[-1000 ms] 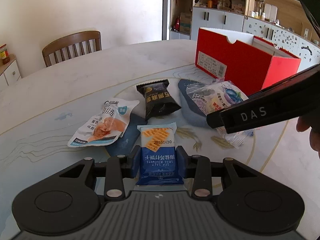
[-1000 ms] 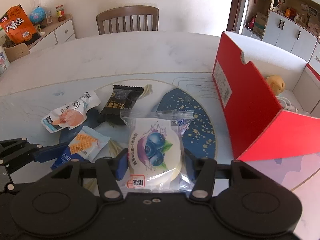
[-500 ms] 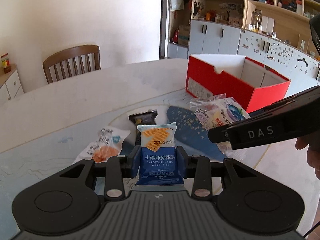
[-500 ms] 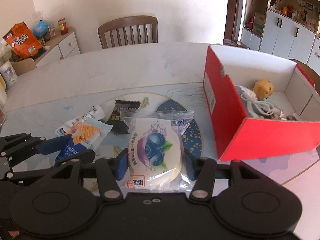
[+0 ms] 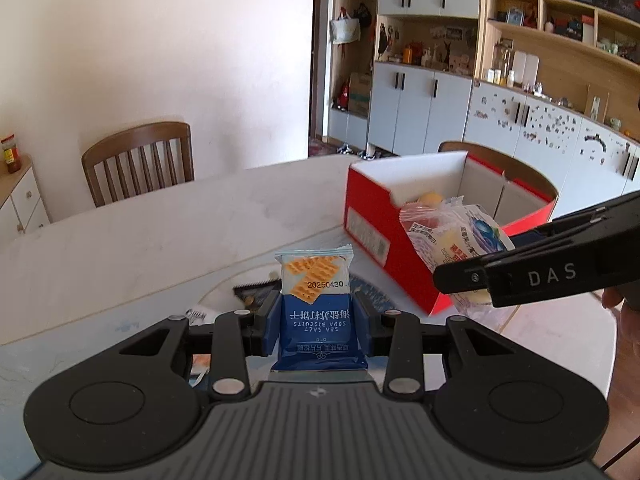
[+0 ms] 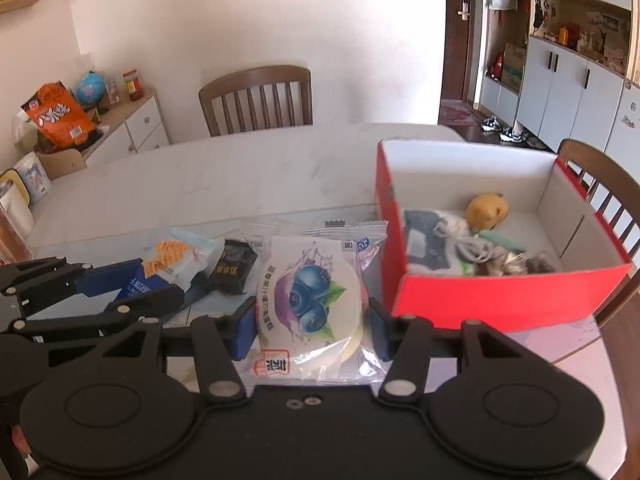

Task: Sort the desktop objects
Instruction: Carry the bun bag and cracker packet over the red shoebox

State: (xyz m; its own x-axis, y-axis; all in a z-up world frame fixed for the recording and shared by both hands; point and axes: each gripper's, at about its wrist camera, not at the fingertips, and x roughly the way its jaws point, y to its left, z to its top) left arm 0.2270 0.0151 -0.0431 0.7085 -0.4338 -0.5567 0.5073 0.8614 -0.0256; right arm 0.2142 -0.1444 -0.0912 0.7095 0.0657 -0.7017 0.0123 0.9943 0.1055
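My left gripper [image 5: 318, 322] is shut on a blue and white soda biscuit packet [image 5: 316, 308] and holds it up above the table. My right gripper [image 6: 312, 326] is shut on a clear packet with a blueberry cake [image 6: 310, 300], raised left of the red box [image 6: 500, 292]. The red box stands open on the table and holds a yellow plush toy [image 6: 488, 210], a white cable and other small items. In the left wrist view the right gripper [image 5: 536, 276] with its packet [image 5: 456, 236] is in front of the red box [image 5: 372, 220].
A black snack packet [image 6: 232, 266] lies on the table below the grippers. Wooden chairs [image 6: 256, 100] stand behind the marble table [image 6: 240, 176]. A sideboard with an orange bag [image 6: 56, 116] is at the far left. Cabinets line the right wall.
Both grippers have risen well above the table with their packets. The right one has moved toward the red box, whose inside now shows. The packets left on the table have dropped low in view.
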